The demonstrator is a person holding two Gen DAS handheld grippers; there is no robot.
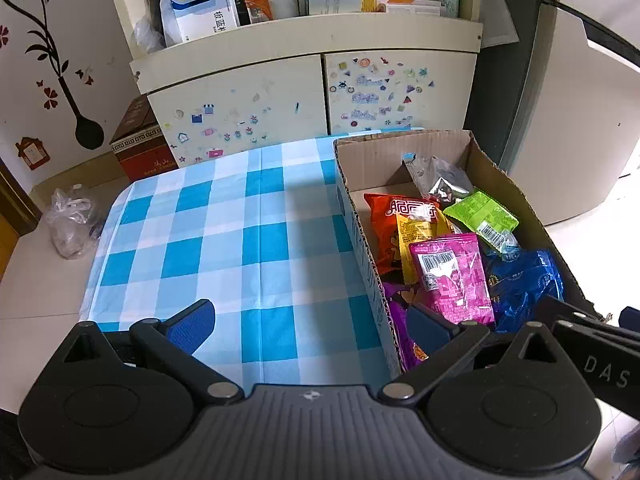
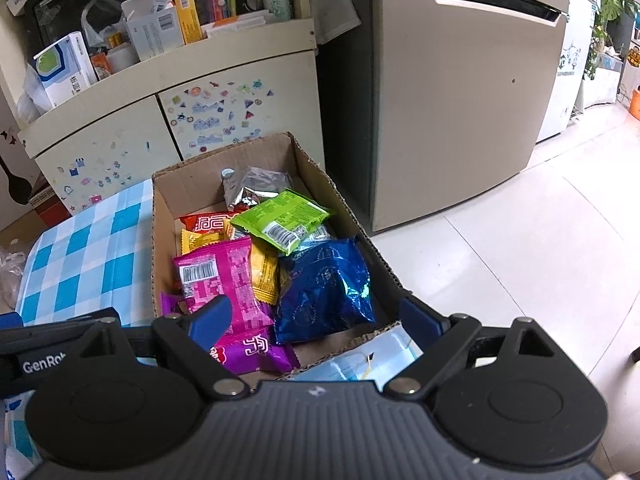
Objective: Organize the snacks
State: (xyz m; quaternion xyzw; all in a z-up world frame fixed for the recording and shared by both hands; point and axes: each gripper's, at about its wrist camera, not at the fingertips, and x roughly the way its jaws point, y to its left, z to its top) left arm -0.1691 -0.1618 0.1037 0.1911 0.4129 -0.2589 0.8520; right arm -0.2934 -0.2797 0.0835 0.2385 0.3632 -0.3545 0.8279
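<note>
A cardboard box (image 1: 400, 152) (image 2: 188, 178) stands on the right part of a blue-and-white checked tablecloth (image 1: 224, 224). Inside lie several snack packets: a pink one (image 1: 452, 280) (image 2: 224, 280), a green one (image 1: 482, 212) (image 2: 286, 216), a shiny blue one (image 1: 524, 284) (image 2: 326, 292), an orange-red one (image 1: 396, 216), a silver one (image 2: 252, 186) and a purple one (image 2: 252, 354). My left gripper (image 1: 312, 330) is open above the box's left wall, nothing between its fingers. My right gripper (image 2: 316, 320) is open over the box's near end, above the blue and pink packets, holding nothing.
A cream cabinet (image 1: 248, 92) with stickers and a cluttered shelf stands behind the table. A fridge (image 2: 460, 100) is to the right, tiled floor (image 2: 540, 240) beside it. A red-brown carton (image 1: 140, 144) and a plastic bag (image 1: 72, 220) sit on the floor at left.
</note>
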